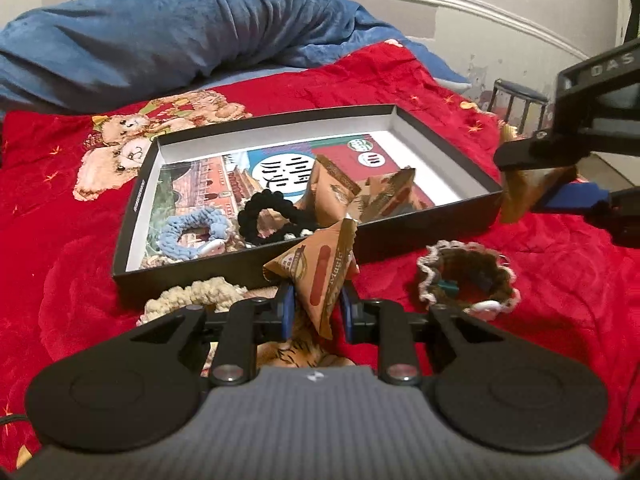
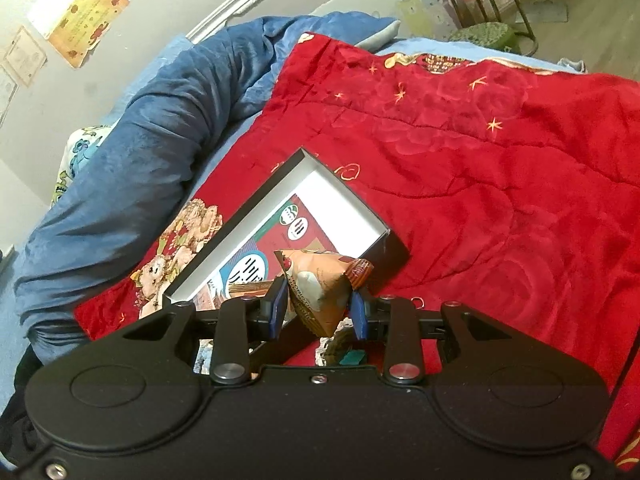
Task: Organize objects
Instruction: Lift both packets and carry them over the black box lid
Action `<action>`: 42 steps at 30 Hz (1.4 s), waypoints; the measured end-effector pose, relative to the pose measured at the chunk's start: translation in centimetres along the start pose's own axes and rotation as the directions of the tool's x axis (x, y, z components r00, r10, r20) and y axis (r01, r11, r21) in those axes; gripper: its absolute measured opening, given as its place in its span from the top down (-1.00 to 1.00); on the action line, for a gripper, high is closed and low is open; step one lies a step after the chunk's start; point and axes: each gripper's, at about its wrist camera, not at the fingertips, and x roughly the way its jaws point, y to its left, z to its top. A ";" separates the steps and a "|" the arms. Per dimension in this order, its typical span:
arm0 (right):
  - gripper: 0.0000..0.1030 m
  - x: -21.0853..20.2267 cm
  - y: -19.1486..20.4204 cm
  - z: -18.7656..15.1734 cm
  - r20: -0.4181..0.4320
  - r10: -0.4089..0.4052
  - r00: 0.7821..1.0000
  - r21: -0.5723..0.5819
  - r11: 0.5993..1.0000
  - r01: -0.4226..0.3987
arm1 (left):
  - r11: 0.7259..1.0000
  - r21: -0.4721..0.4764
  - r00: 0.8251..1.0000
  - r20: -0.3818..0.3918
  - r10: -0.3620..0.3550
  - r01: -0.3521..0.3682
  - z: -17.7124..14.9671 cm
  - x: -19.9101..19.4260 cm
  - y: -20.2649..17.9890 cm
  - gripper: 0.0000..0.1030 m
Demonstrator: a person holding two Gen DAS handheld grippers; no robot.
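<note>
Right now both of my grippers are carrying, so I judge this to be the placing step: two snack packets on their way into the box. Nearest, my left gripper (image 1: 316, 304) is closed on a brown pyramid packet (image 1: 316, 276), pinched at its lower half, and it hangs just short of the black box's (image 1: 240, 268) near wall. A cream scrunchie (image 1: 196, 296) lies against that wall below my fingers, and a brown-and-white scrunchie (image 1: 466, 280) sits on the red blanket (image 1: 60, 240) to the right, both yet to be gathered.

My right gripper (image 2: 318, 308) is likewise closed on a second packet (image 2: 320, 284), held over the box's right end.

Next, I think, each packet needs lifting clear of the rim, then releasing over bare floor. Inside, a blue scrunchie (image 1: 192, 232), a black scrunchie (image 1: 272, 216) and two packets (image 1: 360, 192) crowd the near and middle part; the far right corner shows white and free. Beyond the box the blanket lies open up to the blue duvet (image 1: 180, 24).
</note>
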 end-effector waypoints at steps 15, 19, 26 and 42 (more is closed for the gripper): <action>0.39 -1.2 1.3 0.0 0.053 0.077 0.996 -0.065 0.995 -0.073 | 0.989 -0.019 0.988 0.054 -0.144 0.146 0.5 -1.7 -0.1 0.47; 0.40 -1.1 1.3 0.0 0.053 0.086 0.995 -0.067 0.994 -0.082 | 0.990 -0.015 0.988 0.073 -0.138 0.140 1.1 -2.0 0.6 0.47; 0.39 -1.1 1.7 0.1 0.068 0.114 0.991 -0.084 0.991 -0.108 | 0.987 -0.047 0.984 0.097 -0.150 0.155 2.6 -2.4 1.5 0.47; 0.40 -0.4 2.1 0.3 0.073 0.147 0.986 -0.096 0.986 -0.140 | 0.973 -0.058 0.969 0.116 -0.217 0.225 5.5 -1.5 2.8 0.47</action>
